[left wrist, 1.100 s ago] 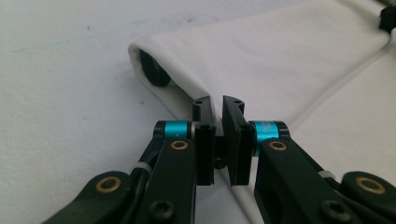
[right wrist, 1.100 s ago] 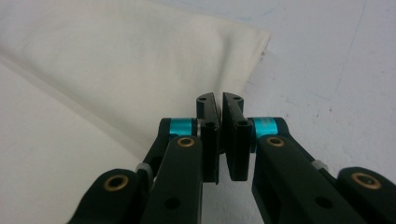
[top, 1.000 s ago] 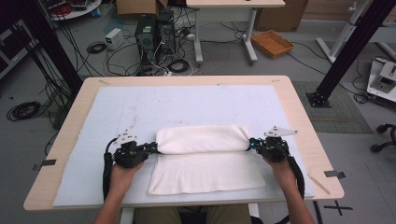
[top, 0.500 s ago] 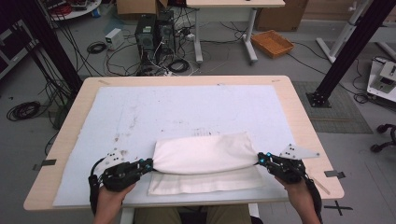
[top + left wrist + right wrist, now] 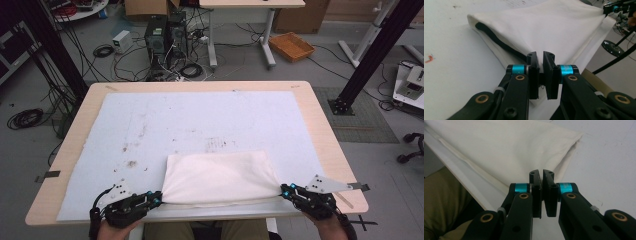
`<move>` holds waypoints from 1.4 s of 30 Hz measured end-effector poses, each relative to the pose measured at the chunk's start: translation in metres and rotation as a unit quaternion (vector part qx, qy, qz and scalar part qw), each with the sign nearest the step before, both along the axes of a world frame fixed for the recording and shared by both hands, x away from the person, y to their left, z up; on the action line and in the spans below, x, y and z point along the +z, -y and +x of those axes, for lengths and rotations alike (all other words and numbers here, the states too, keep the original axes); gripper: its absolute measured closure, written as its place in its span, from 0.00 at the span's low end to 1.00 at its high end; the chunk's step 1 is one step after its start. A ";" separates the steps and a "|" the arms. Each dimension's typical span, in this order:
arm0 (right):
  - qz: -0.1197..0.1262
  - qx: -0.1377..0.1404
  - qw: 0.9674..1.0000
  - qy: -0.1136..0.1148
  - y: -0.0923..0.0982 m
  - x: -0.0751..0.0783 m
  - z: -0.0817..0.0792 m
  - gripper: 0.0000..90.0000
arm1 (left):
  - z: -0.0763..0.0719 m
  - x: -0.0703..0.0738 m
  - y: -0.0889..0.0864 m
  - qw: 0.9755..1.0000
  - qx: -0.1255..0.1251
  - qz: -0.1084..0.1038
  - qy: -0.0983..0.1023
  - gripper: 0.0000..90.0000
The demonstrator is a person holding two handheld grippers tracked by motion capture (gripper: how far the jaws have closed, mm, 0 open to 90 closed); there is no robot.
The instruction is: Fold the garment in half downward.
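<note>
Cloth [image 5: 217,177], corners seemingly pinched, both claws level

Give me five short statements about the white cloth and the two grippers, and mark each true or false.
1. The left gripper is shut on a corner of the white cloth. True.
2. The right gripper hangs open above the cloth. False: it is shut on the cloth's other near corner.
3. The cloth lies at the far edge of the table. False: it lies at the near edge, by the person.
4. The cloth is folded over on itself. True: layered edges show in both gripper views.
5. An orange tray rests on the table. False: it sits on the floor beyond it.
</note>
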State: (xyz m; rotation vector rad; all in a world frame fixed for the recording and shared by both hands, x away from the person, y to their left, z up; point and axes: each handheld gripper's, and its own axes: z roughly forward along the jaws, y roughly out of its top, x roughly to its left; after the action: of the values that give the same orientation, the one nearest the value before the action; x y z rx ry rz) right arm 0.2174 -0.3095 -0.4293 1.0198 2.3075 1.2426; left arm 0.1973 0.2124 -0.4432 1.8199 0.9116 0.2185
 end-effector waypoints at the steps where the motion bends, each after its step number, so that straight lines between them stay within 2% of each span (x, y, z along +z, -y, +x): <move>1: -0.003 -0.001 1.000 -0.006 0.000 0.000 -0.001 0.96 | 0.000 -0.001 0.000 1.000 -0.003 0.005 -0.003 0.92; 5: -0.011 0.004 1.000 -0.020 -0.001 -0.005 -0.003 0.96 | -0.003 -0.001 0.000 1.000 -0.007 0.014 -0.013 0.92; 8: -0.011 0.002 1.000 -0.020 0.000 -0.006 -0.005 0.96 | -0.005 -0.003 -0.001 1.000 -0.012 0.021 -0.018 0.92; 11: -0.010 0.003 1.000 -0.029 0.000 -0.007 -0.002 0.94 | -0.003 -0.005 0.000 1.000 -0.014 0.017 -0.021 0.89; 12: -0.009 0.001 0.999 -0.033 0.000 -0.007 -0.002 0.88 | -0.002 -0.004 0.000 1.000 -0.011 0.012 -0.017 0.82; 13: -0.005 -0.002 1.000 -0.027 0.000 -0.005 -0.002 0.76 | 0.000 -0.002 -0.001 1.000 -0.003 0.005 -0.017 0.70; 15: 0.006 -0.021 1.000 0.001 0.003 0.001 -0.002 0.61 | 0.005 0.003 -0.004 1.000 0.019 -0.008 -0.008 0.52; 17: 0.019 -0.047 0.998 0.026 0.007 0.009 0.001 0.46 | 0.015 0.012 -0.008 0.999 0.041 -0.011 0.002 0.48; 19: 0.026 -0.072 0.996 0.042 0.011 0.015 0.010 0.44 | 0.029 0.021 -0.010 0.998 0.056 -0.016 0.005 0.44; 21: 0.031 -0.089 0.994 0.050 0.012 0.019 0.021 0.38 | 0.046 0.028 -0.009 0.998 0.064 -0.018 0.009 0.44; 22: 0.031 -0.089 0.994 0.050 0.012 0.019 0.021 0.38 | 0.046 0.028 -0.009 0.998 0.064 -0.018 0.009 0.44; 23: 0.036 -0.099 0.993 0.049 0.011 0.021 0.027 0.36 | 0.066 0.033 -0.006 0.997 0.070 -0.020 0.006 0.44; 24: 0.041 -0.108 0.992 0.049 0.009 0.024 0.044 0.35 | 0.074 0.033 -0.004 0.997 0.073 -0.021 0.004 0.44; 25: 0.041 -0.112 0.992 0.045 0.007 0.024 0.050 0.34 | 0.081 0.033 -0.002 0.997 0.074 -0.018 -0.001 0.44; 26: 0.040 -0.113 0.992 0.043 0.004 0.024 0.057 0.34 | 0.096 0.031 0.004 0.997 0.078 -0.014 -0.011 0.44; 27: 0.040 -0.111 0.992 0.034 -0.002 0.024 0.070 0.33 | 0.104 0.029 0.007 0.997 0.075 -0.010 -0.017 0.44; 28: 0.035 -0.112 0.993 0.026 -0.007 0.023 0.079 0.33 | 0.112 0.026 0.011 0.997 0.076 -0.009 -0.025 0.44; 30: 0.031 -0.103 0.994 0.013 -0.017 0.020 0.094 0.33 | 0.124 0.020 0.017 0.996 0.081 0.012 -0.037 0.44; 31: 0.028 -0.098 0.995 0.006 -0.022 0.018 0.101 0.33 | 0.128 0.018 0.020 0.996 0.080 0.015 -0.041 0.44; 34: 0.018 -0.094 0.995 -0.012 -0.033 0.012 0.120 0.33 | 0.138 0.010 0.021 0.994 0.090 0.021 -0.053 0.44; 35: 0.018 -0.094 0.995 -0.012 -0.033 0.012 0.120 0.33 | 0.138 0.010 0.021 0.994 0.090 0.021 -0.053 0.44; 36: 0.013 -0.092 0.995 -0.018 -0.037 0.009 0.126 0.35 | 0.141 0.007 0.021 0.993 0.095 0.027 -0.058 0.44; 37: -0.001 -0.086 0.996 -0.035 -0.042 0.003 0.135 0.43 | 0.143 0.005 0.021 0.993 0.095 0.031 -0.059 0.44; 40: -0.022 -0.086 0.994 -0.063 -0.045 -0.008 0.147 0.45 | 0.147 0.000 0.021 0.993 0.090 0.045 -0.068 0.48; 42: -0.025 -0.086 0.992 -0.086 -0.046 -0.015 0.151 0.48 | 0.149 -0.005 0.024 0.992 0.084 0.050 -0.078 0.53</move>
State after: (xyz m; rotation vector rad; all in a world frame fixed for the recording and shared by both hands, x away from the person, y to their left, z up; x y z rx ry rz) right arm 0.3689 -0.2634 -0.4439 1.3218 2.3050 1.0617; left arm 0.3460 0.1888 -0.4480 1.8733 1.1841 0.2324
